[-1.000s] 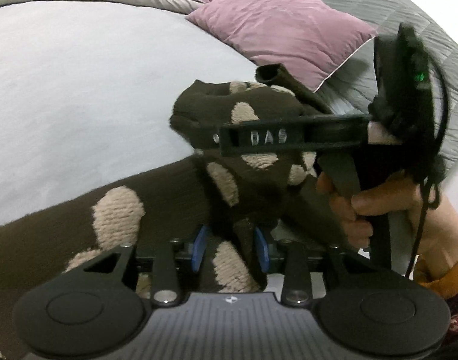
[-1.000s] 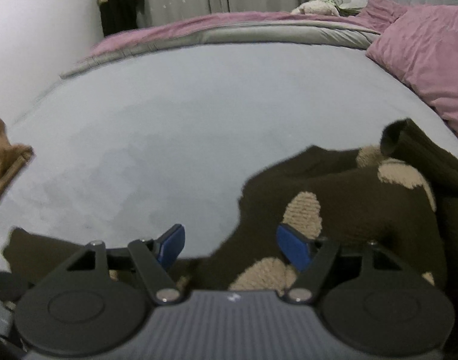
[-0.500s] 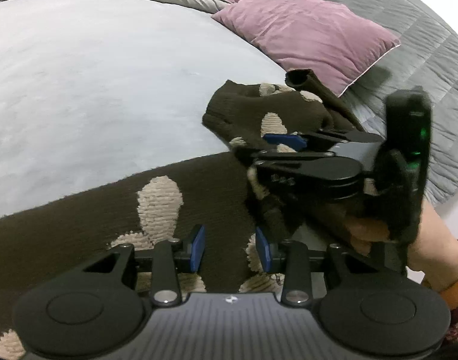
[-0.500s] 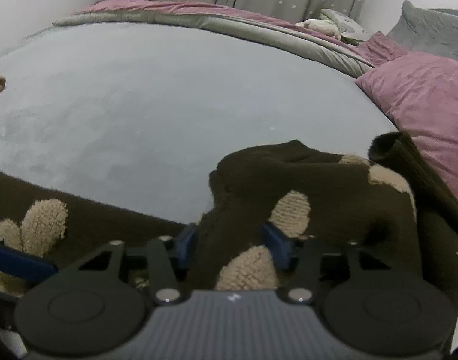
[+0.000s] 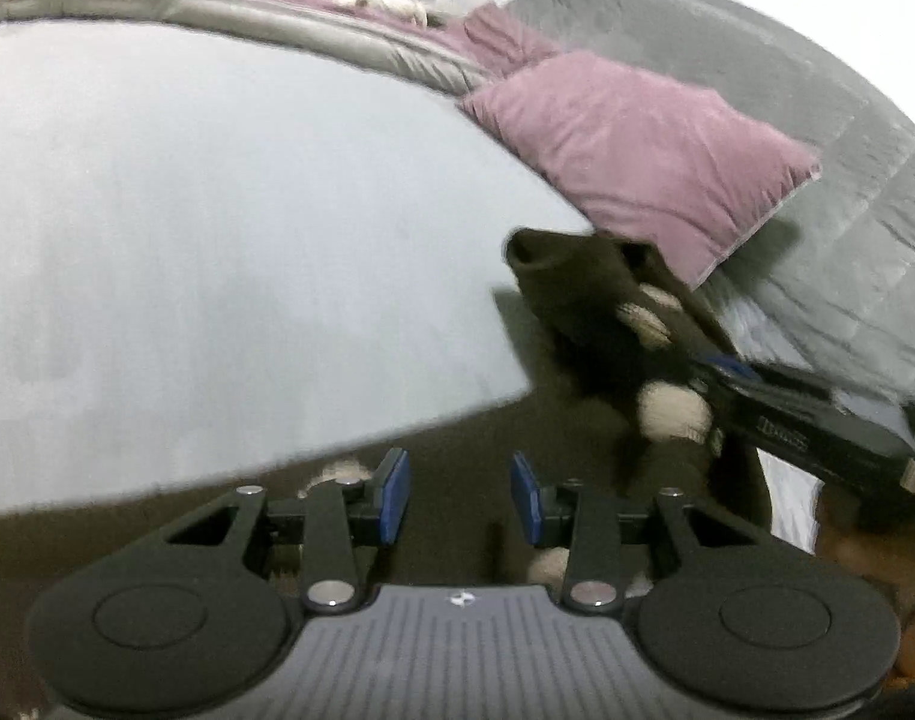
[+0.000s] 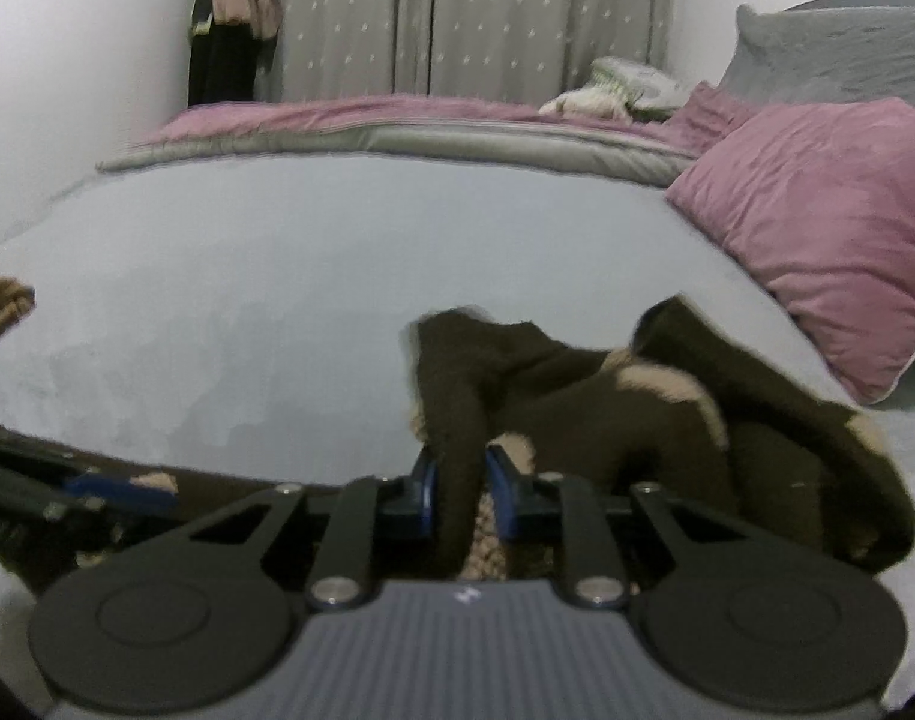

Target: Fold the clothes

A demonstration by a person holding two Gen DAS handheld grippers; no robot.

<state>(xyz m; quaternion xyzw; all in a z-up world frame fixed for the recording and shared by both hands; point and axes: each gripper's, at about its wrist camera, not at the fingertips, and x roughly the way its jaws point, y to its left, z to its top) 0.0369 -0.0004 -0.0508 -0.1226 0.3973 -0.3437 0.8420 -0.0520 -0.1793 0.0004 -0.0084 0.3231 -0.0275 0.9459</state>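
Looking along the left gripper [image 5: 460,495] in the left wrist view, its blue-padded jaws stand partly apart over a dark brown knitted garment with cream fleecy patches [image 5: 583,330]; the brown knit fills the gap between the pads, but the blur hides whether they press on it, so I cannot tell if that fabric is gripped. The garment spreads across the near edge of a pale grey bed sheet [image 5: 217,228] and rises on the right into a bunched fold, where the right gripper [image 5: 721,369] comes in from the right edge with the knit at its tip. A person's hand [image 5: 877,546] shows dimly below that tool. Beyond the garment a mauve velvet pillow [image 5: 637,150] leans on a grey quilted headboard [image 5: 847,192]. In the right wrist view, the right gripper [image 6: 462,492] has its jaws closing, with a raised ridge of the brown knitted garment [image 6: 577,396] pinched between the two blue pads and standing up above them. The rest of the garment slumps in folds to the right on the sheet [image 6: 277,300], near the mauve pillow [image 6: 817,228]. The left gripper [image 6: 115,489] lies low at the left edge, over more brown fabric. A rolled mauve and grey duvet [image 6: 397,132] runs along the far side of the bed, in front of grey dotted curtains [image 6: 475,18].
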